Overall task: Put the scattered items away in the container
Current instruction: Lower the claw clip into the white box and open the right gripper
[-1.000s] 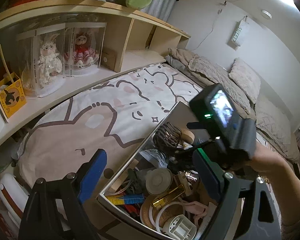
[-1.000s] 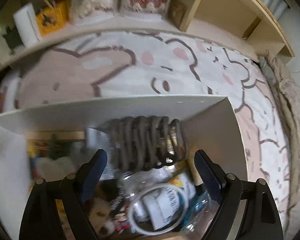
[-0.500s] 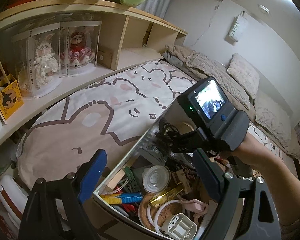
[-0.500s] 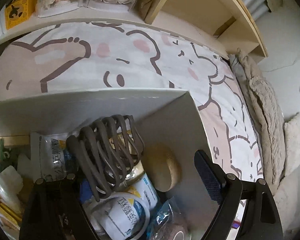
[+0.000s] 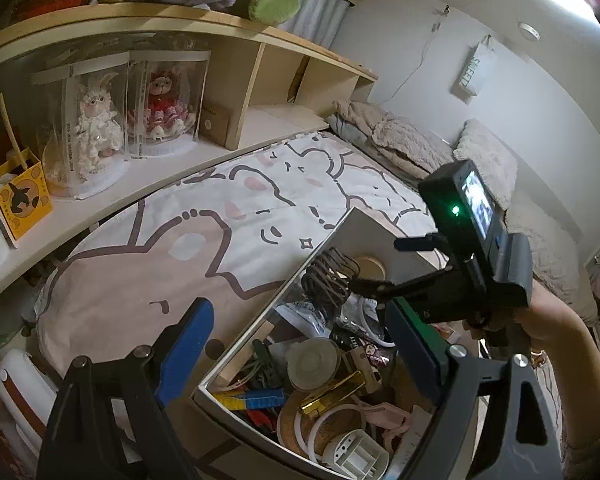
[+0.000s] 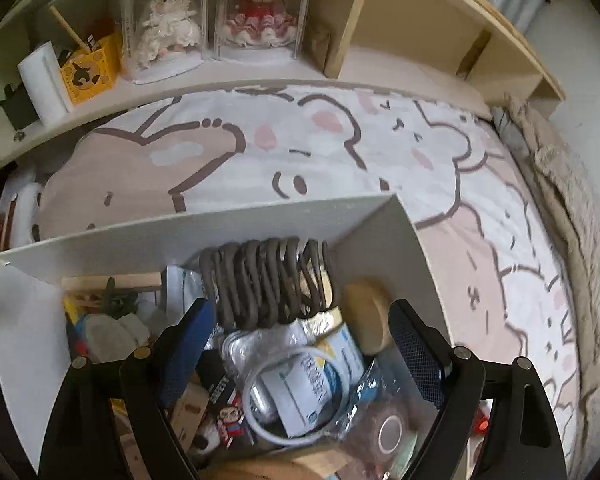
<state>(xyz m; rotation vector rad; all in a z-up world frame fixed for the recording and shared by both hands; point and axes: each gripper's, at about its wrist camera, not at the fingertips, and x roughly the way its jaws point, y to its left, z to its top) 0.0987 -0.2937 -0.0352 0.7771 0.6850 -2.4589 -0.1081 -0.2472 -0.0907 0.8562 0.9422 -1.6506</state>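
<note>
The right gripper [image 6: 300, 344] is spread wide over the far end of the box [image 6: 260, 228] on the bed [image 6: 340, 148], holding nothing; the dark hair claw [image 6: 268, 284] lies in the box just beyond its fingers. The left gripper [image 5: 300, 352] is also spread, empty, straddling the box's left wall.

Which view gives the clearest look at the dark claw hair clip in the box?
The right wrist view: the hair clip sits near centre, unobstructed, every curved tooth visible, lying on the clutter near the box's far wall. In the left wrist view the hair clip is smaller, and the right gripper's finger crosses it.
</note>
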